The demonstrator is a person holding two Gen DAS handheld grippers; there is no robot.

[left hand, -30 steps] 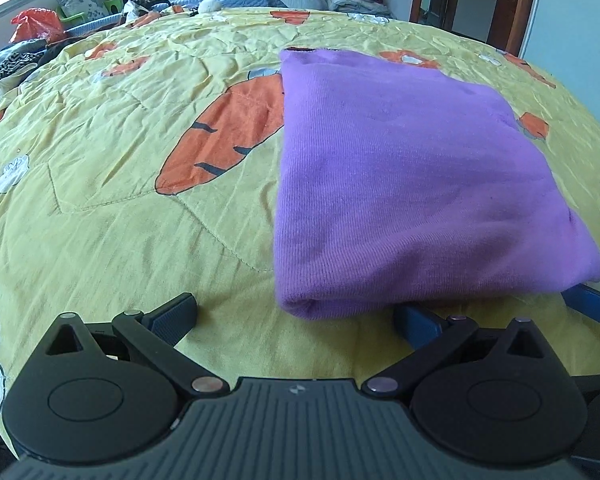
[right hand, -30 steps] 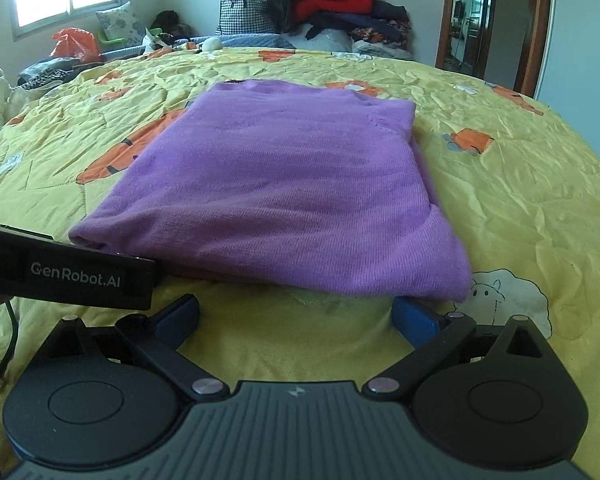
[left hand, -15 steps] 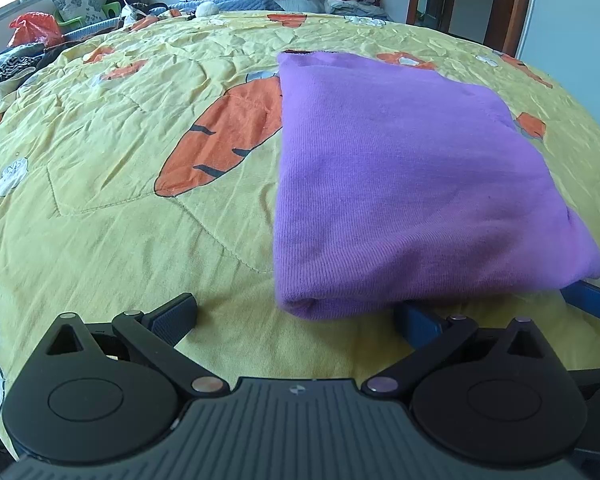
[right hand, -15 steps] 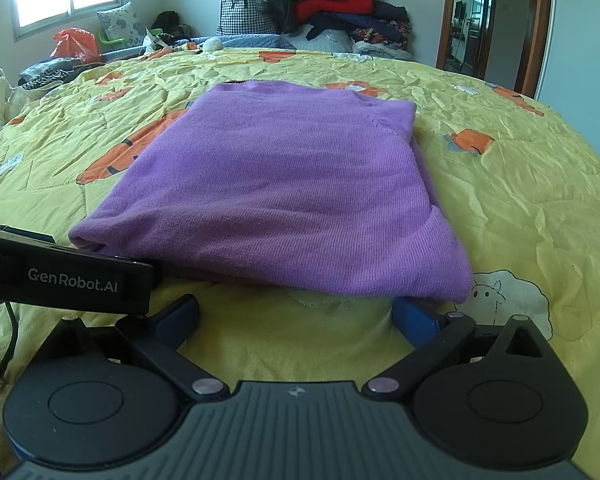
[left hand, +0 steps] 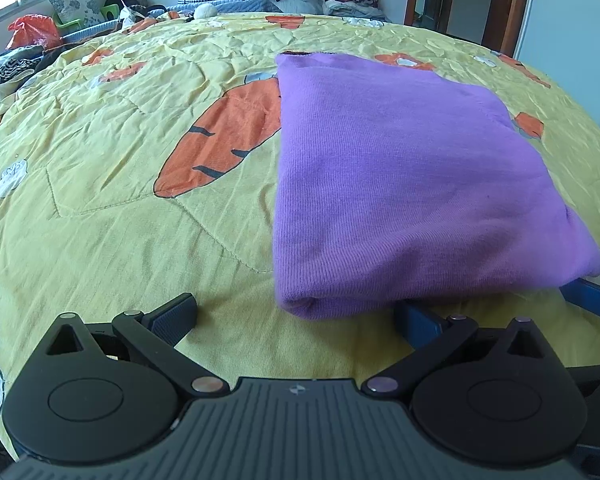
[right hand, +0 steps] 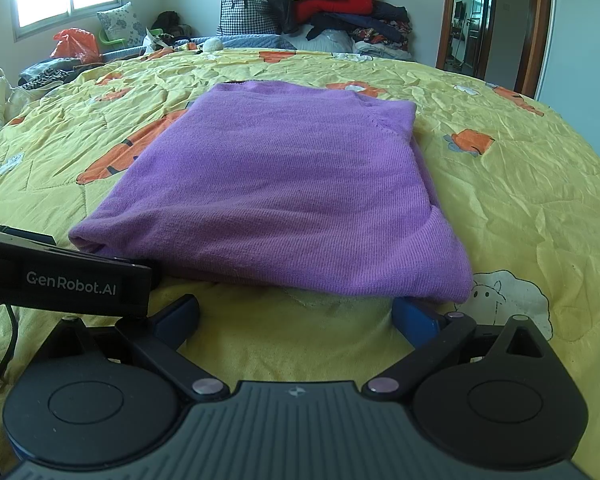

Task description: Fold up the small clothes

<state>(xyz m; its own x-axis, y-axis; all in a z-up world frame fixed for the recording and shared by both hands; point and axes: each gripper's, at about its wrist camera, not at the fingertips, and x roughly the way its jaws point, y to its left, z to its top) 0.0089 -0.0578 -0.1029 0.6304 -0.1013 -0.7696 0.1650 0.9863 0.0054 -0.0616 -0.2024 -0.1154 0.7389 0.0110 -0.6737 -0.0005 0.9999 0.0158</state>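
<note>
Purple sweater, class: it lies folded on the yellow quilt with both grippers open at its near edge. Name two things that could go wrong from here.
1. The right gripper has one finger tucked under the purple sweater; closing may catch only the bottom layer, so the fold could fall open.
2. The left gripper sits at the sweater's corner over the wrinkled yellow quilt; it might pinch quilt along with the sweater.

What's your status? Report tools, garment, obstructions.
Left tool open, right tool open, both empty. Purple sweater folded flat on yellow quilt. Nothing in the way.
</note>
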